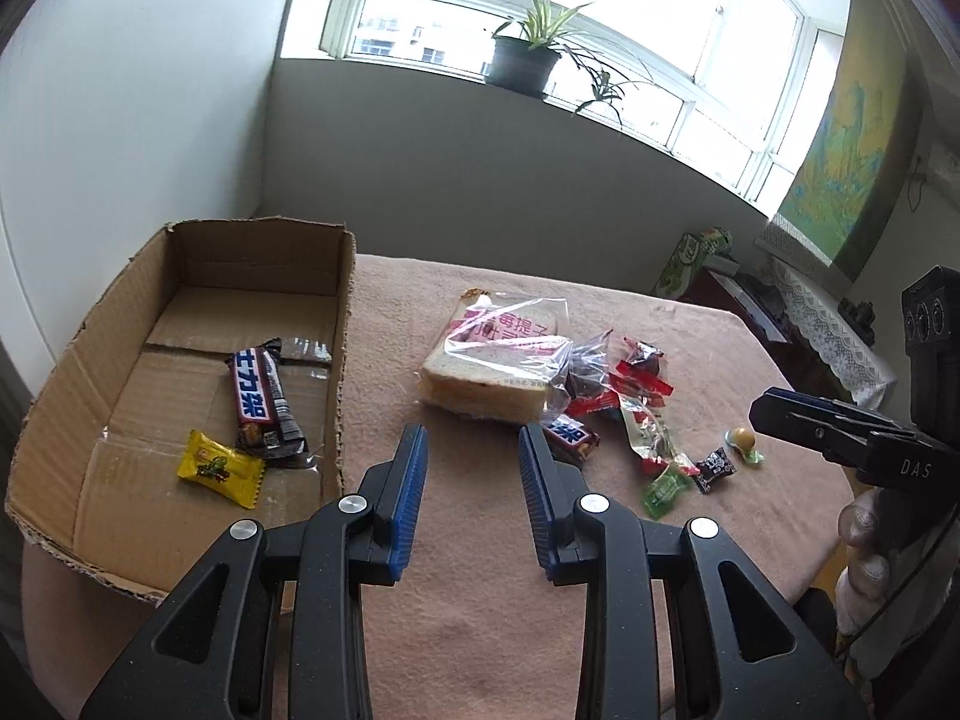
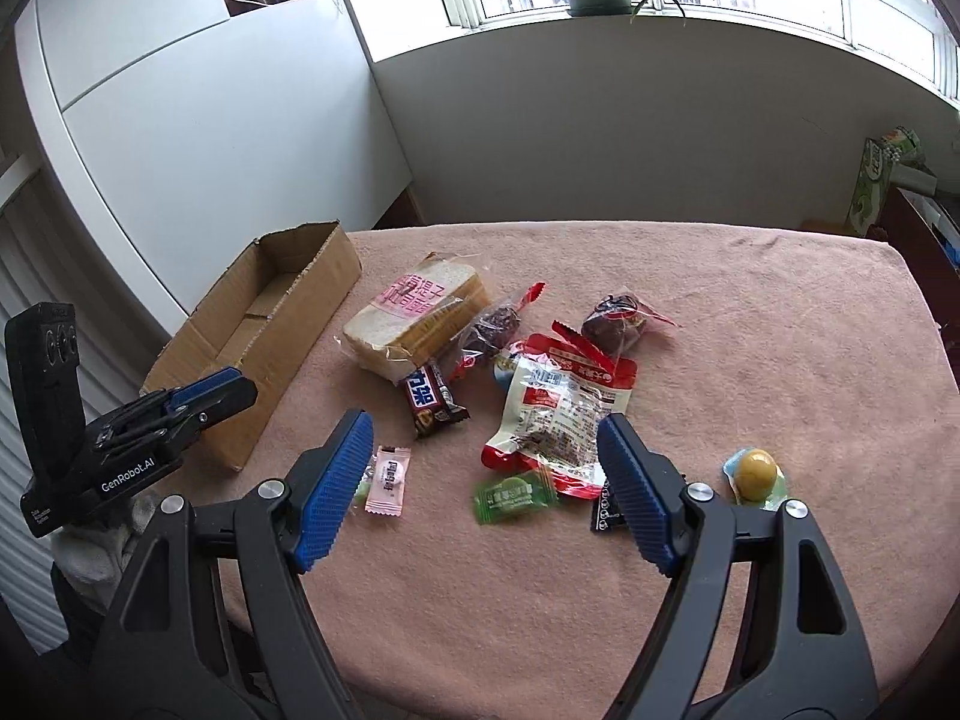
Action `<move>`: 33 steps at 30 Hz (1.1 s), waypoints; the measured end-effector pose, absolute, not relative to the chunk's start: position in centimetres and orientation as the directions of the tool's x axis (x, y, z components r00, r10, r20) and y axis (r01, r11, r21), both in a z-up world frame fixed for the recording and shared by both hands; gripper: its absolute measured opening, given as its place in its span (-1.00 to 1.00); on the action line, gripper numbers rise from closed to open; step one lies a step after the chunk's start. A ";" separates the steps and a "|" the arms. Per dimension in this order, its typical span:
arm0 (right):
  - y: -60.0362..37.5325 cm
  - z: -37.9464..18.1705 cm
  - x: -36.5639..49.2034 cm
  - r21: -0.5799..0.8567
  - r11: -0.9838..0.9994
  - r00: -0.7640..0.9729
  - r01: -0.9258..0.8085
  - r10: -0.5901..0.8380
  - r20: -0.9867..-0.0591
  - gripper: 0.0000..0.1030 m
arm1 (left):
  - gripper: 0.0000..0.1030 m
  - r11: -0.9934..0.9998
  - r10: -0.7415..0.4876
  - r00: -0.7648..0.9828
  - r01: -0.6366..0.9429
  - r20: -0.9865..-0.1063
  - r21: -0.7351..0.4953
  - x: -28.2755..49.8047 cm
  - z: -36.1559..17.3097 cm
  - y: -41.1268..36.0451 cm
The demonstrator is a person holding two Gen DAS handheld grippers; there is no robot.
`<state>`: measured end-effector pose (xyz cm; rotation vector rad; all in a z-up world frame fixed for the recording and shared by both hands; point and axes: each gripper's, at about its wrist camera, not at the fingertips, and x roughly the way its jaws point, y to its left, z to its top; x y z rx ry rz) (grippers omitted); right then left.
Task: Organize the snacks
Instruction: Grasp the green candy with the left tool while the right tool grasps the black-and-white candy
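An open cardboard box [image 1: 72, 372] [image 2: 282, 312] stands at the table's left. It holds a chocolate bar [image 1: 261, 402] and a yellow candy [image 1: 219, 468]. A bagged bread slice [image 1: 498, 360] [image 2: 414, 318], a second chocolate bar [image 2: 432, 402], a red-and-white snack pouch [image 2: 558, 414], a green candy [image 2: 516, 495], a pink candy [image 2: 389, 480] and a yellow ball candy [image 2: 755, 473] lie on the pink cloth. My left gripper [image 1: 474, 444] is open and empty beside the box. My right gripper [image 2: 486, 426] is open and empty above the green candy.
Two dark wrapped cakes [image 2: 618, 324] and a small black candy [image 1: 714, 468] lie among the snacks. A potted plant [image 1: 528, 54] stands on the windowsill. A side cabinet with a green box [image 1: 696, 258] is at the far right.
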<state>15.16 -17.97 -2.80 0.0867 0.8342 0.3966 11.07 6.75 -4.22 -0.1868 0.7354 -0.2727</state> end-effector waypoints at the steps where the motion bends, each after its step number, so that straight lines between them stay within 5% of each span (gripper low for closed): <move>1: -18.4 -3.1 15.1 0.225 0.927 0.601 -0.300 0.367 -0.710 0.55 | -0.42 0.947 -0.317 0.698 0.195 -0.643 -0.255 11.1 -4.5 6.1; 10: -22.1 -5.8 16.7 0.291 0.924 0.533 -0.249 0.382 -0.755 0.53 | -0.42 0.933 -0.347 0.605 0.300 -0.717 -0.199 10.3 -7.2 2.2; 16: -22.6 -7.8 19.1 0.343 0.908 0.470 -0.242 0.419 -0.777 0.25 | -0.42 0.921 -0.367 0.553 0.329 -0.748 -0.209 10.3 -8.5 1.7; 33: -21.9 -10.7 21.9 0.368 0.897 0.368 -0.246 0.438 -0.821 0.25 | -0.42 0.911 -0.371 0.504 0.359 -0.780 -0.202 10.6 -9.6 1.2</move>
